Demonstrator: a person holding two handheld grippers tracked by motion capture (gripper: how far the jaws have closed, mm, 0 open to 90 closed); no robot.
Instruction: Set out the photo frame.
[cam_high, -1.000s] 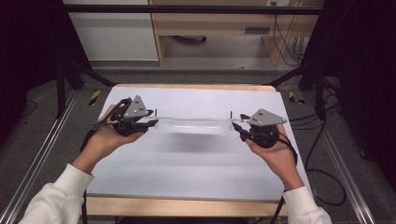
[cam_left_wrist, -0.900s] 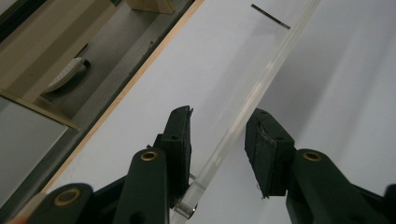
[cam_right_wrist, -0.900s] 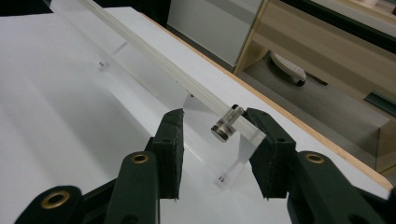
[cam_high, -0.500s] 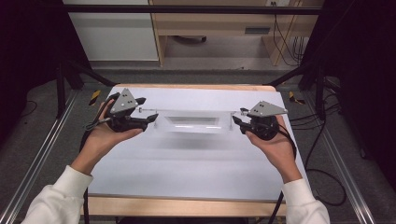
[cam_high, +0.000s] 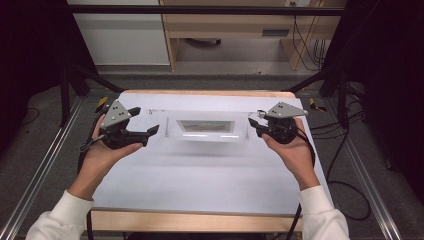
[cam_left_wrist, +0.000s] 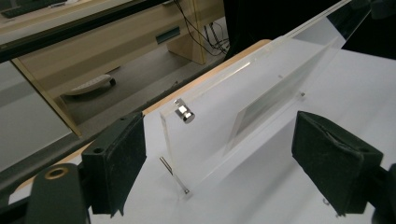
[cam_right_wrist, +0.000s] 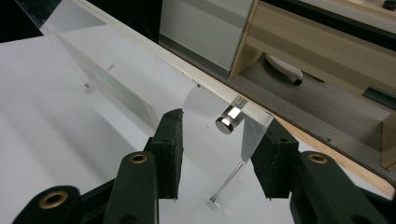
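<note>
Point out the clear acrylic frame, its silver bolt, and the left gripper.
clear acrylic frame (cam_high: 205, 136), high view, lower front edge.
silver bolt (cam_right_wrist: 228, 121), right gripper view, round head.
left gripper (cam_high: 150, 133), high view, midway between its fingers.

White sleeves (cam_high: 60, 220), black claws, grey plates (cam_high: 116, 113).

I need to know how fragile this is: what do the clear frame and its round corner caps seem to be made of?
The clear frame looks like acrylic, possibly glass: it is see-through, with a thick, frosty cut edge and glossy faces that reflect the room. The round corner caps look like polished metal, silver and mirror-bright; thin metal-looking pins prop the frame on the matte white tabletop.
</note>
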